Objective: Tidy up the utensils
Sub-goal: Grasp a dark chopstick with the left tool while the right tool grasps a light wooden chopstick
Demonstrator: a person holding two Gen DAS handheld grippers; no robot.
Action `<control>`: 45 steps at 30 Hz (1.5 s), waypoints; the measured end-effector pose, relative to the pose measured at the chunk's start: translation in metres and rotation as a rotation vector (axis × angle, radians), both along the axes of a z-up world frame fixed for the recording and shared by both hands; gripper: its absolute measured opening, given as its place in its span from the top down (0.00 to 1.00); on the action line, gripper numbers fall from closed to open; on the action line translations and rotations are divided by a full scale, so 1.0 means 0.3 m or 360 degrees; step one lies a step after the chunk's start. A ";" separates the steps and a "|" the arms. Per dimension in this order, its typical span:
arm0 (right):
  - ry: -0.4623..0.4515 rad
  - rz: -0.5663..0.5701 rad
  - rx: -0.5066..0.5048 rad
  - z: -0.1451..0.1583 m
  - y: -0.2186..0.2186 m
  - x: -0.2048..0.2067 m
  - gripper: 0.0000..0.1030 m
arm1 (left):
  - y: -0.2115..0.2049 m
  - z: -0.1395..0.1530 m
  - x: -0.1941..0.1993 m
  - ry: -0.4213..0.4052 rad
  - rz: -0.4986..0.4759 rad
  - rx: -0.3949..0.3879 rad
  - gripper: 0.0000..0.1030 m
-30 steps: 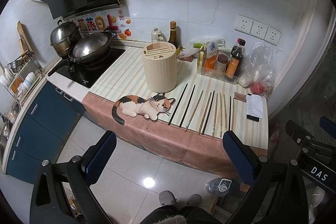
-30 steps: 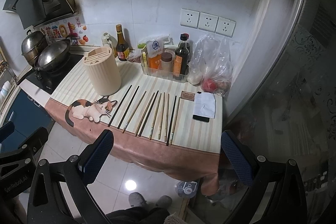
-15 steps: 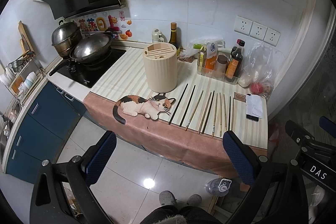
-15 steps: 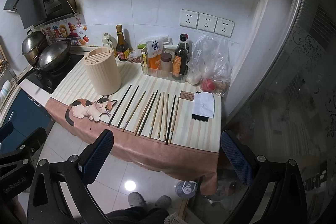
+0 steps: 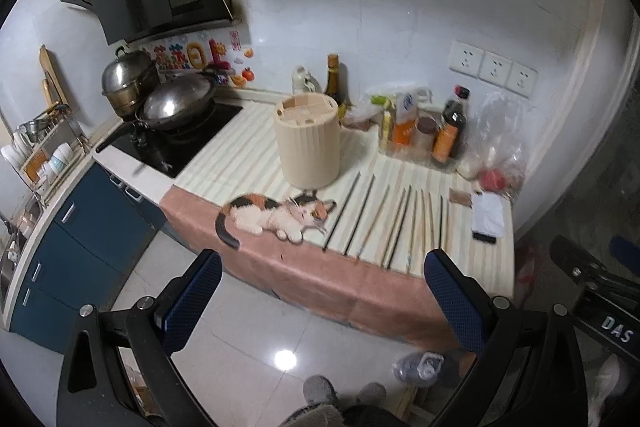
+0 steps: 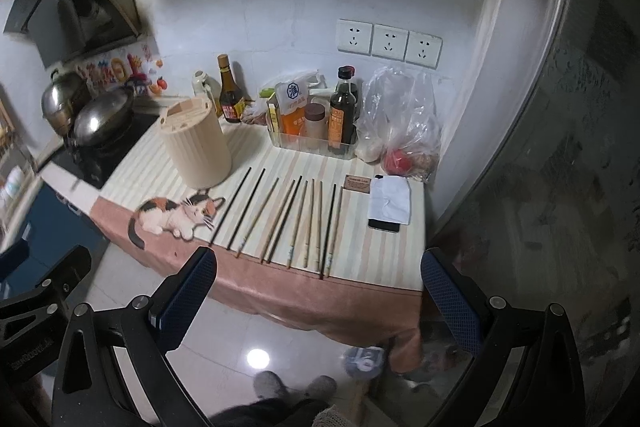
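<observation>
my left gripper (image 5: 322, 291): fingers spread wide, nothing between them, held over the floor in front of the counter's front edge. blue pads (image 5: 192, 297) face each other.

my right gripper (image 6: 318, 289): fingers likewise spread wide and holding nothing, in front of the counter's front edge, toward its right end.

chopsticks (image 6: 280, 219): a row of loose sticks, some dark and some light wood, lying flat on the striped counter cloth (image 6: 380, 263). they run from the middle of the counter down to its front edge, roughly parallel, fanned slightly. some sticks touch or nearly touch their neighbours; the two dark ones on the left lie apart from the others.

utensil holder (image 6: 196, 147): cream ribbed cylinder with a slotted top, upright, behind the left end of the chopstick row, toward the counter's left side. slots show nothing standing in them.

cat print (image 6: 172, 217): calico cat pictured on the cloth, at the front edge, just left of the chopsticks.

phone (image 6: 384, 225): dark, flat near the counter's right edge, with a white paper (image 6: 390, 199) lying over most of it.

clear tray (image 6: 312, 143): at the back edge, holding bottles and packets.

plastic bag (image 6: 404, 123): back right corner, something red inside.

wok (image 5: 176, 103): on the black cooktop at the counter's left end, a steel pot (image 5: 128, 79) behind it.
</observation>
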State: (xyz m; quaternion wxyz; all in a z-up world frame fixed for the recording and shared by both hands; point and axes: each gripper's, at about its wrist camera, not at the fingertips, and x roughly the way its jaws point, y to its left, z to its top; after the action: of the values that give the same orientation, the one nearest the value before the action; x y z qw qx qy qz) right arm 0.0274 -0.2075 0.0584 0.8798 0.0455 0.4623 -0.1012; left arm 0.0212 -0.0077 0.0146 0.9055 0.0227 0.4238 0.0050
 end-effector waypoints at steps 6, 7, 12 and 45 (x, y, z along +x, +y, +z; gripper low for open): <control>0.0019 -0.0104 0.0142 -0.117 -0.101 0.100 0.00 | -0.016 -0.098 0.133 -0.0072 0.0088 0.0085 0.00; 0.0027 -0.0119 0.0154 -0.147 -0.113 0.120 0.00 | -0.022 -0.132 0.168 -0.0063 0.0101 0.0107 0.00; 0.0123 -0.0186 0.0198 -0.323 -0.210 0.243 0.21 | -0.050 -0.320 0.330 0.0052 0.0080 0.0207 0.00; 0.0908 -0.0482 0.0325 -1.328 -0.375 0.839 0.78 | -0.163 -1.229 1.026 0.0839 -0.0458 0.0205 0.82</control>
State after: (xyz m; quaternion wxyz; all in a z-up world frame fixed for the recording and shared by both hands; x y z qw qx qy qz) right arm 0.2790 -0.3201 -0.3401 0.6807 0.1714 0.6856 -0.1927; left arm 0.3290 -0.0566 -0.3540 0.7524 0.1404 0.6354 -0.1023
